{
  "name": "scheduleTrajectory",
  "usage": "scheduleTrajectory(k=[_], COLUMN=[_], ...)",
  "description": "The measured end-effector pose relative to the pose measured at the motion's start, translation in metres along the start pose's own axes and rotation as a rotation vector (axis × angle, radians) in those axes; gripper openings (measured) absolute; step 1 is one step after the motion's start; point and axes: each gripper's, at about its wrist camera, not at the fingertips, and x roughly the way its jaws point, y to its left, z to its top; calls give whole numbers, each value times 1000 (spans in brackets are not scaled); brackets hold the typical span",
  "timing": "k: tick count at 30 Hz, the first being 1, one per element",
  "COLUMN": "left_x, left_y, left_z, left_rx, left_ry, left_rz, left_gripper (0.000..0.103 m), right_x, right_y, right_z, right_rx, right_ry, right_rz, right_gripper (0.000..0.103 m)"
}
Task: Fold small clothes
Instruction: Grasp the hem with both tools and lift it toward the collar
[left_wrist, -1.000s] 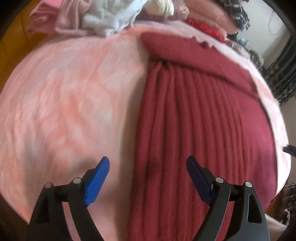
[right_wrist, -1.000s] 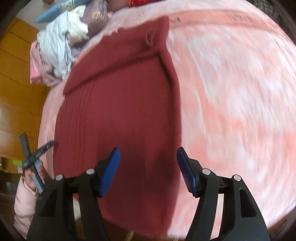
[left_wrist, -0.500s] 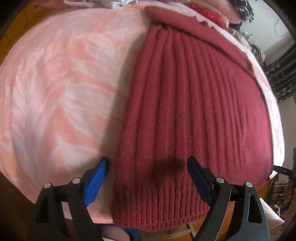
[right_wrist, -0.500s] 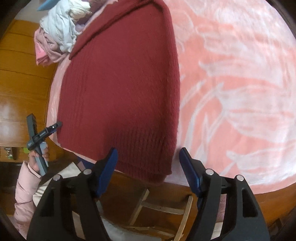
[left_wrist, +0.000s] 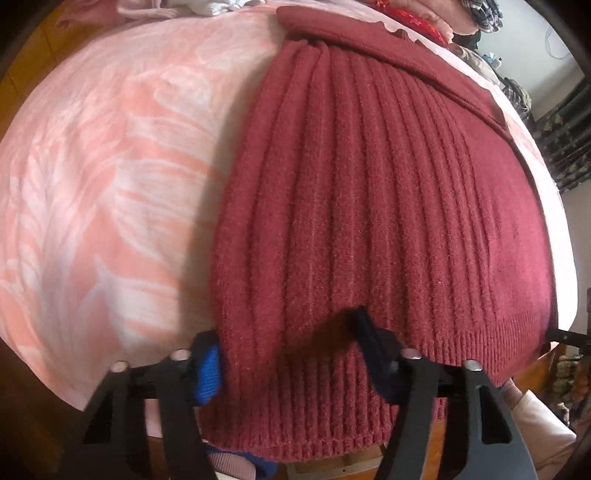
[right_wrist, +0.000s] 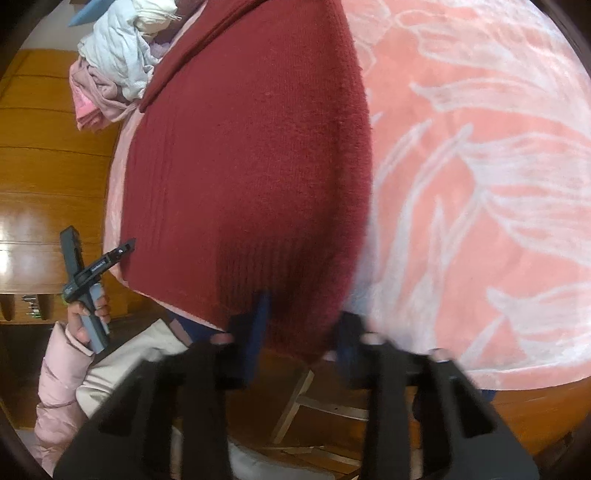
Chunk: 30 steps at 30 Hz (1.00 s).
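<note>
Burgundy ribbed-knit sweater (left_wrist: 369, 206) lies flat on a pink leaf-print blanket (left_wrist: 110, 177), its hem hanging over the near edge; it looks soft, thick and floppy, so the ribbed hem corners seem the sensible hold. Left gripper (left_wrist: 288, 354) and right gripper (right_wrist: 299, 328) each straddle that hem, jaws apart, with a clothes pile (right_wrist: 118, 62) beyond and wood panelling (right_wrist: 48, 155) alongside.

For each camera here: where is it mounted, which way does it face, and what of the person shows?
Left wrist: on the left gripper, facing along the sweater from its hem's left corner; only its fingers show.
Right wrist: on the right gripper, at the hem's right corner; the left hand shows.
Shared: sweater, pink blanket, clothes pile.
</note>
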Motion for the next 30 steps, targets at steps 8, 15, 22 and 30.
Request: scheduleTrajectory(k=[8,15,22,30], left_x=[-7,-36,-57,-70], left_y=[1,14,9,5], left_z=[2,9,26,34], left_rx=[-46,-115,-162,-161], left_ry=[4,-44,-93,-124], left_rz=[-103,-221,-334,-367], left_gripper=[13,12,12,12], right_x=[-13,-43,-57,-69], right_y=[11,19,32,41], right_z=[0,5,16,21], right_rx=[-51,-80,-89,-94], right_ry=[-29,-104,-150,-182], right_rz=[2,76,125,151], right_gripper=[6,6,6,6])
